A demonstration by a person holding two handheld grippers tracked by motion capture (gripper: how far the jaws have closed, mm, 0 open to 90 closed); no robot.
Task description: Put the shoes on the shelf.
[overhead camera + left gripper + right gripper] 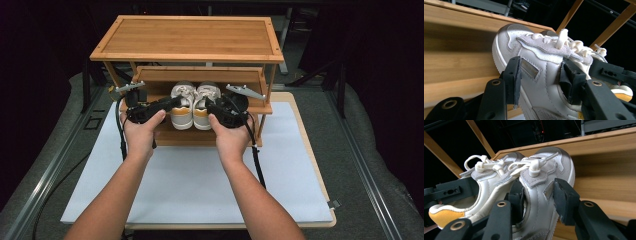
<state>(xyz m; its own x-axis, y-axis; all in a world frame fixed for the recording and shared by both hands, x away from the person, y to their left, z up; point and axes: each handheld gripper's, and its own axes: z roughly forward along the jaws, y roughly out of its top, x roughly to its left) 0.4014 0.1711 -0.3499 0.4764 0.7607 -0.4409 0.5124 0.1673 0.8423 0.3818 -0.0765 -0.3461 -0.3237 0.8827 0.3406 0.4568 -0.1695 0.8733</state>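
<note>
Two white leather sneakers (193, 106) sit heels-out, side by side, on a bamboo rack's lower shelf (165, 136), the left tongs (540, 75) and right tongs (537, 195) each clamped across one.

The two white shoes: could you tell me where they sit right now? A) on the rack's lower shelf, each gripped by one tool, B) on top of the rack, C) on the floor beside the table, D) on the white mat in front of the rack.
A: the left shoe and right shoe sit on the lower shelf, with the left tool and right tool each clamped on one.
</note>
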